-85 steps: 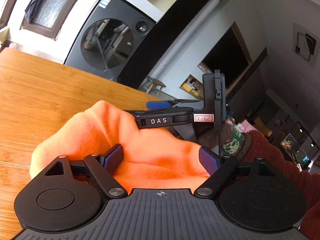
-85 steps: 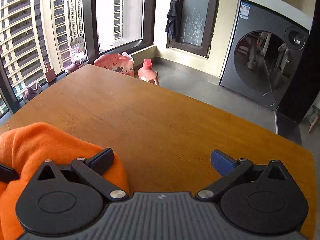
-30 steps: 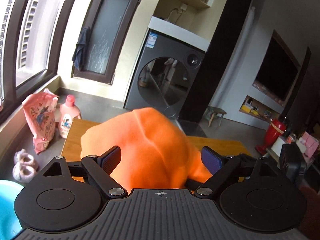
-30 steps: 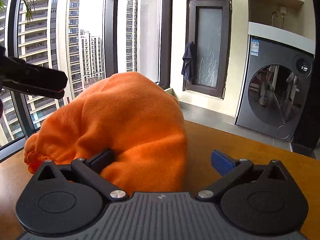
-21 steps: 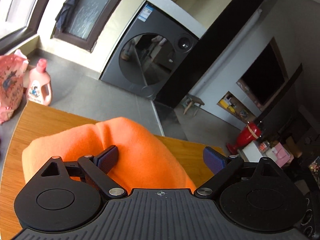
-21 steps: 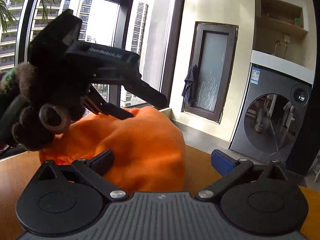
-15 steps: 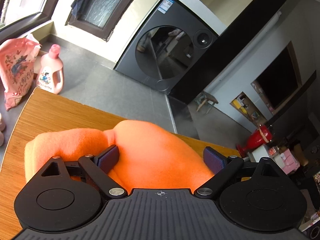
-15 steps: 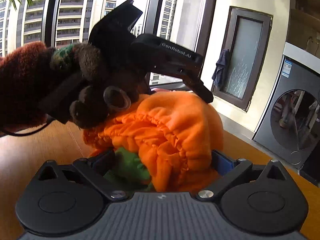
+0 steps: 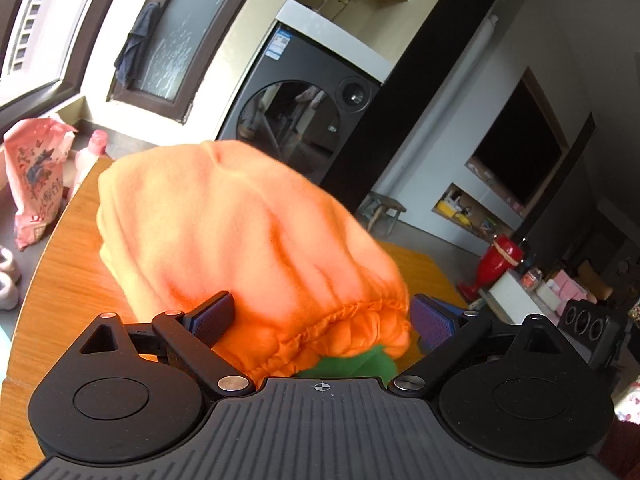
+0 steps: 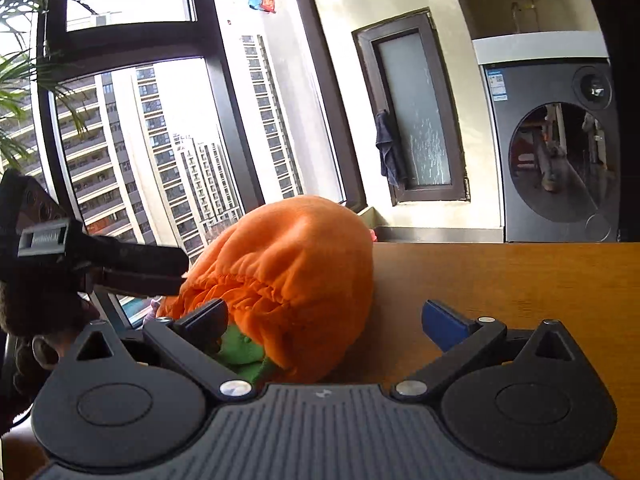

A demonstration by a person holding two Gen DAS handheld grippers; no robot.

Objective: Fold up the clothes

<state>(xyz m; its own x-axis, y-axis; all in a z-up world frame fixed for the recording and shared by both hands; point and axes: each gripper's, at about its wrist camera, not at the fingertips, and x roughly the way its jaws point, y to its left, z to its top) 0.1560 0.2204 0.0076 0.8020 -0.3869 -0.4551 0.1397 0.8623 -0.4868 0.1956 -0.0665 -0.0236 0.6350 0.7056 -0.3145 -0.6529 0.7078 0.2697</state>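
The wooden table (image 10: 520, 280) is seen under everything, and a bunched orange fleece garment with a gathered elastic hem (image 9: 248, 240) is piled on it (green lining (image 10: 240, 354) is exposed at the opening). The left gripper (image 9: 320, 316) is spread wide around the hem, fabric filling the gap. The right gripper (image 10: 324, 316) is spread too, nothing pinched, the garment lying against its left finger.

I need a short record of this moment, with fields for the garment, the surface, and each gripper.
garment: orange fleece garment, bunched, elastic hem toward the cameras, green lining showing
surface: wooden table
left gripper: open, gathered hem between the fingers
right gripper: open, garment against its left finger
background: washing machine
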